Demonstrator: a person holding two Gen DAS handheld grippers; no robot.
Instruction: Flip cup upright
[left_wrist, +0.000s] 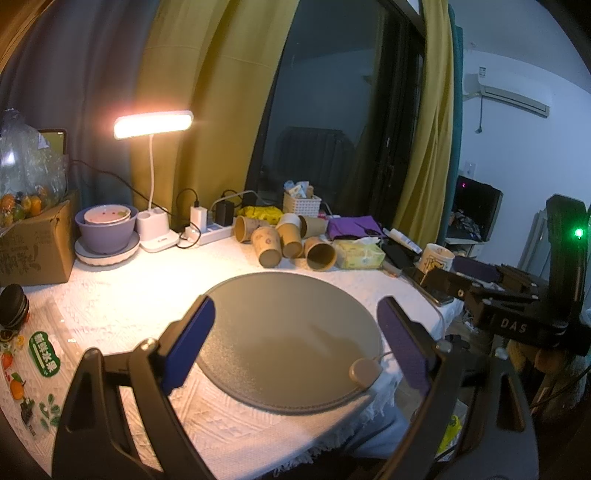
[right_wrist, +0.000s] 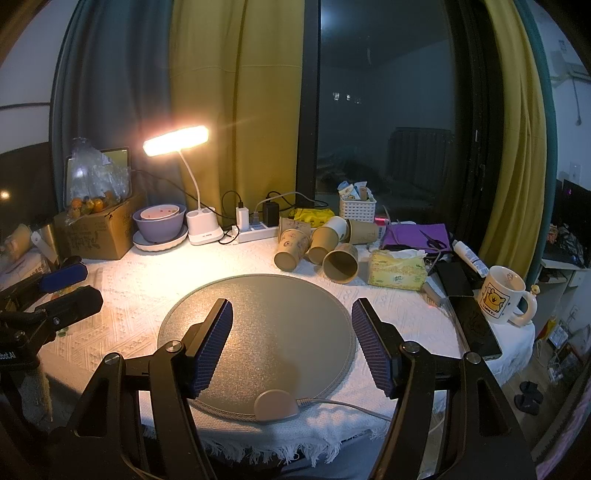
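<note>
Several brown paper cups (right_wrist: 325, 245) lie on their sides in a pile at the back of the white-clothed table, behind a round grey mat (right_wrist: 258, 332). The pile also shows in the left wrist view (left_wrist: 284, 242), behind the mat (left_wrist: 291, 343). My left gripper (left_wrist: 295, 310) is open and empty, above the mat's near part. My right gripper (right_wrist: 291, 314) is open and empty over the mat's front. The left gripper's fingers (right_wrist: 62, 277) show at the left edge of the right wrist view. The right gripper's body (left_wrist: 517, 302) shows at the right of the left wrist view.
A lit desk lamp (right_wrist: 177, 142), stacked bowls (right_wrist: 160, 223), a cardboard box (right_wrist: 96, 232) and a power strip (right_wrist: 255, 232) line the back left. A tissue pack (right_wrist: 397, 271), purple cloth (right_wrist: 415, 236), phone (right_wrist: 476, 325) and white mug (right_wrist: 500, 293) sit at the right.
</note>
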